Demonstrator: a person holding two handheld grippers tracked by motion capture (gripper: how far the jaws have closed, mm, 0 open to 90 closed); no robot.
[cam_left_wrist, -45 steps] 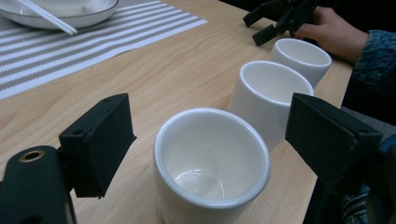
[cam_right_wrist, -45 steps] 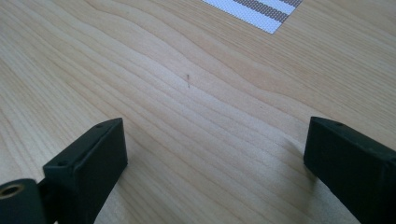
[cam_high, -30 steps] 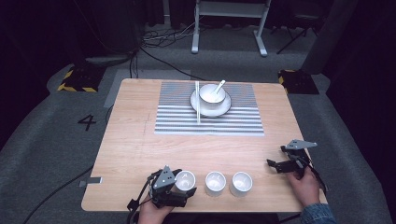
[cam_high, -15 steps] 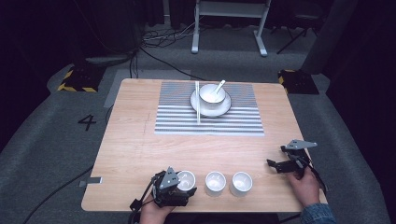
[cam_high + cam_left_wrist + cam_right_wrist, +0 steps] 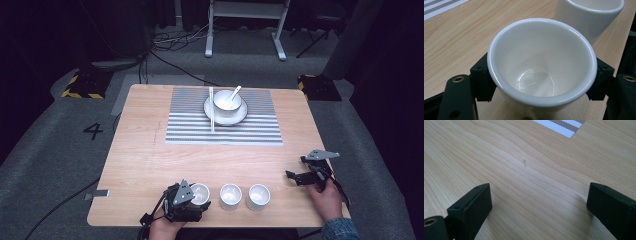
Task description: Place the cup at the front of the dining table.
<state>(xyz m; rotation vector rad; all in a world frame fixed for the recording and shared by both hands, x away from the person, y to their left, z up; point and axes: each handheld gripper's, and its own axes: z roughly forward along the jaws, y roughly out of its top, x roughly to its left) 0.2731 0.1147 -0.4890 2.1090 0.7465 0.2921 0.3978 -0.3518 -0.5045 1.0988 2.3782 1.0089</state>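
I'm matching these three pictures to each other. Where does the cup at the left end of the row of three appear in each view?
High view: leftmost cup, near table edge, at the left gripper.
Left gripper view: the cup sits centre frame, between both jaws.
Right gripper view: not in it.
Shared landmark: the striped mat.
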